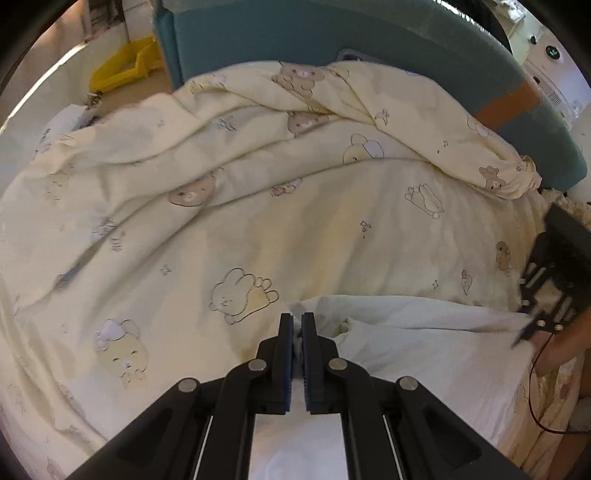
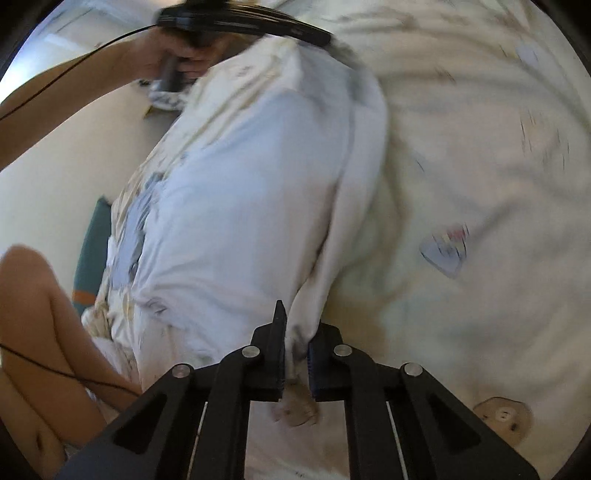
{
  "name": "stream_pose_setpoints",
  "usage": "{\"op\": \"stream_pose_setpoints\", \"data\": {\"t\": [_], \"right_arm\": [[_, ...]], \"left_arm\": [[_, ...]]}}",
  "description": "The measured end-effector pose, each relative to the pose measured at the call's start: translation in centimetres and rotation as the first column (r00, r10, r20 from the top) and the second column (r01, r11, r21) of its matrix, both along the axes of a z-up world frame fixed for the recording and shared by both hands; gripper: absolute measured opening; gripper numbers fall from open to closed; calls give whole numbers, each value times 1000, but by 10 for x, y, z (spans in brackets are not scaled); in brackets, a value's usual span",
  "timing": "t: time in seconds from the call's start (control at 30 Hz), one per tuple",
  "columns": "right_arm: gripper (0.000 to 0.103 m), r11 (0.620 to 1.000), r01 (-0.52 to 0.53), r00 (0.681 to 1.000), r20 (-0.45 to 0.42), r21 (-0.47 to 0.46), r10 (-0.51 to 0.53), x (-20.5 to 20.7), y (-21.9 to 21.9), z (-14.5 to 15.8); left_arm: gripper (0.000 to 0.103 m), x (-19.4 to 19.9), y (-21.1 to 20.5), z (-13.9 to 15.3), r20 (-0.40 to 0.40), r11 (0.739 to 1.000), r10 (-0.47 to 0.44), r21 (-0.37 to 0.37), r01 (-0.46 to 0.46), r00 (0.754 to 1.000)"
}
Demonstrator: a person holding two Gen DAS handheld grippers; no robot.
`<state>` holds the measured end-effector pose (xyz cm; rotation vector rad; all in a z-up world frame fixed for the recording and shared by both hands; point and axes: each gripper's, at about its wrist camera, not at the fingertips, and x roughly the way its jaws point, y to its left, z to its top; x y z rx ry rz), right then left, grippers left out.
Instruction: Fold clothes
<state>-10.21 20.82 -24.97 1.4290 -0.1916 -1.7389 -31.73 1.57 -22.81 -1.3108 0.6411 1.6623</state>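
Observation:
A white garment lies on a cream duvet printed with bears and rabbits. My left gripper is shut on the garment's near-left corner, and a bit of cloth shows between its blue pads. At the right edge of the left wrist view, my right gripper pinches the garment's other end. In the blurred right wrist view, the right gripper is shut on a fold of the white garment. The cloth stretches away to the left gripper, held by a hand at the top.
A teal padded headboard rises behind the bed, and a bunched roll of duvet lies in front of it. A yellow bin sits on the floor at far left. The person's bare leg and a black cable are beside the bed.

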Motion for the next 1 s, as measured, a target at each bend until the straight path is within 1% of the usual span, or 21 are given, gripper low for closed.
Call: {"op": "stream_pose_setpoints", "data": {"t": [0.07,0.17,0.2,0.27,0.33,0.43,0.53,0.57,0.63,0.73,0.8,0.87,1.0], "right_arm": [[9,1000,-28,999,-23,-4,28,2,-4,19],[9,994,-110,991,-70,27,112,6,-21,44],[9,991,-131,988,-79,34,134,8,-21,48],[9,981,-174,977,-107,82,183,10,-28,57],[9,981,-178,977,-102,81,186,11,-32,61],[9,981,-181,976,-110,65,188,11,-37,75],[9,976,-207,971,-109,60,213,15,-47,91],[9,971,-231,964,-116,65,237,18,-53,99],[9,959,-277,951,-124,67,283,24,-67,112],[9,928,-365,919,-132,78,372,34,-103,135],[9,903,-422,892,-136,85,430,41,-128,151],[9,858,-504,846,-144,95,513,54,-160,165],[9,772,-625,756,-154,117,636,84,-223,180]], "left_arm": [[4,4,-11,8,-17,999,22,26,-22,1000],[4,8,-27,26,-38,995,74,69,-72,996],[4,10,-33,32,-45,993,92,83,-88,995],[4,14,-47,39,-50,991,109,82,-105,993],[4,19,-58,46,-55,989,123,94,-118,991],[4,26,-81,58,-70,984,151,109,-143,986],[3,34,-102,71,-90,979,175,126,-163,981],[3,36,-114,78,-81,971,200,152,-186,976],[3,43,-132,92,-100,963,223,177,-204,970],[3,54,-158,112,-129,950,258,213,-227,958],[3,65,-180,124,-151,944,278,223,-241,949],[3,77,-210,135,-161,931,318,242,-275,934],[3,107,-274,146,-176,900,398,266,-345,900]]}}
